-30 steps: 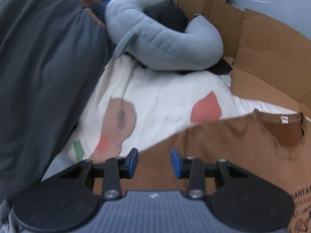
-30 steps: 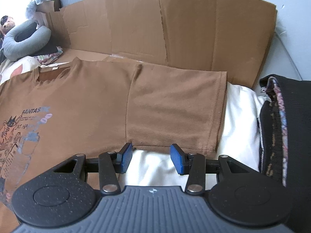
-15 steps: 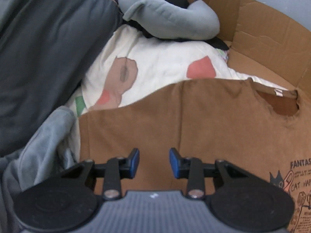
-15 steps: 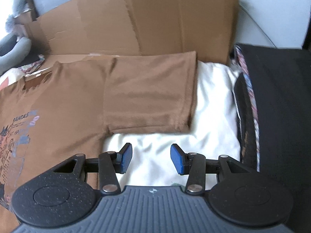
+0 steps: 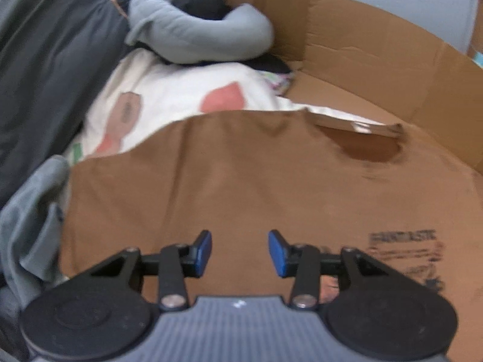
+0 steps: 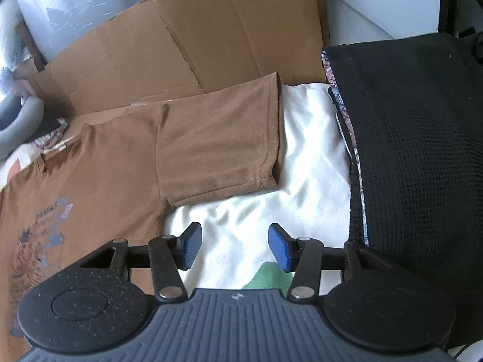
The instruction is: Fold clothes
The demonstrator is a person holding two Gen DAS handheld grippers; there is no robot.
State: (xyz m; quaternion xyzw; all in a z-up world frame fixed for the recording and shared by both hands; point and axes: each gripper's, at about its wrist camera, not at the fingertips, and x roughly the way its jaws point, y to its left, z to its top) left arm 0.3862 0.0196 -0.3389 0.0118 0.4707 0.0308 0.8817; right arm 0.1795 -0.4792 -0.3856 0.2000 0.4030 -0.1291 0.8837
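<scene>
A brown T-shirt [image 5: 241,181] with a dark printed graphic lies spread flat, front up, on a white printed sheet [image 5: 169,96]. My left gripper [image 5: 239,252] is open and empty, hovering over the shirt's left sleeve side. In the right wrist view the shirt [image 6: 99,175] shows its right sleeve [image 6: 220,144] laid out flat. My right gripper [image 6: 234,249] is open and empty over the white sheet [image 6: 302,163], just below and right of that sleeve.
Flattened cardboard [image 6: 196,54] stands behind the shirt. A grey neck pillow [image 5: 193,33] lies at the back left. A dark grey blanket [image 5: 45,69] is on the left, a black knit cloth [image 6: 416,150] on the right.
Both grippers have pulled back toward me. The left one now sits over more of the shirt; the right one has drifted right, off the sleeve edge onto the sheet. Both stayed open.
</scene>
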